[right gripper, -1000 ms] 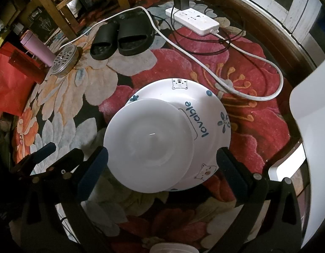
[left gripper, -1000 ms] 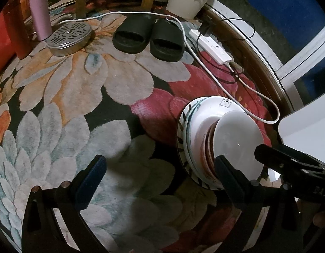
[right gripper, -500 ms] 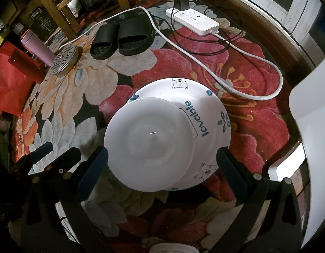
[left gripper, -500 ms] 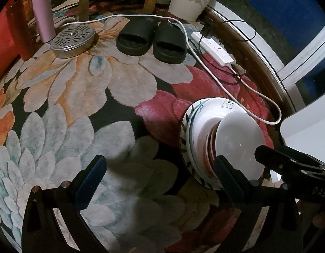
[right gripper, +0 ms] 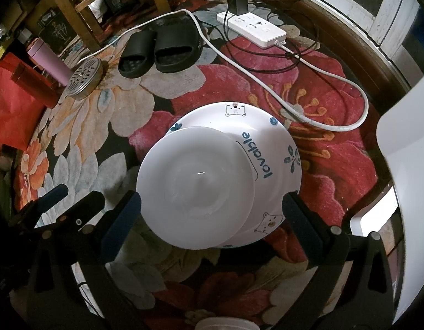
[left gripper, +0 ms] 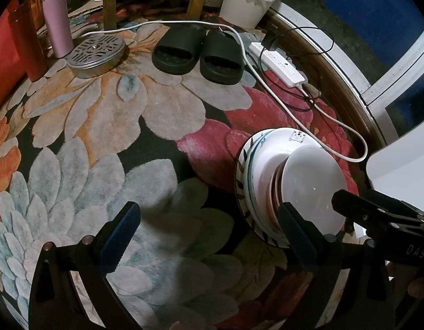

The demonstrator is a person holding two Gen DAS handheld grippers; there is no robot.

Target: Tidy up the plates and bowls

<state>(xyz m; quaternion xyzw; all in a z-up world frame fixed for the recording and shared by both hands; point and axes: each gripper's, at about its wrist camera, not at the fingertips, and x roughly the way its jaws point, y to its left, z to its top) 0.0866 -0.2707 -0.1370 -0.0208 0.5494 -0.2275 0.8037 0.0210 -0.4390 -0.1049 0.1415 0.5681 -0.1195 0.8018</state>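
Through my left wrist camera, my left gripper (left gripper: 209,236) hangs over the flowered carpet (left gripper: 107,143) with its fingers spread wide and nothing between them. Off to the right sits the stack of plates (left gripper: 267,181) on a red bloom of the carpet; from here I see it nearly edge-on, a leaf-patterned rim at the bottom, white layers, a brownish band I can't make out clearly, and a plain white round plate (left gripper: 313,184) on top. My own right finger hides the stack's near edge, and my right gripper (left gripper: 377,214) pokes in dark at the far right, cut off by the frame. Further back stand black rubber slippers (left gripper: 198,52), a round perforated metal lid (left gripper: 97,52), a pink tumbler (left gripper: 57,19), a white power strip (left gripper: 278,63) with its cord, and a white bin (left gripper: 247,2).

Switching to the right wrist camera: my right gripper (right gripper: 212,217) is released too, fingers well apart on either side of the stack's near edge, gripping nothing. The plain white plate (right gripper: 195,195) lies off-centre on a larger white plate printed with blue "lovable" lettering (right gripper: 269,148), bears and flowers. Whatever lies beneath is hidden from this angle. My left gripper (right gripper: 68,200) shows at lower left, partly cut off. A white rounded thing (right gripper: 223,324) at the bottom edge is too cropped to identify.
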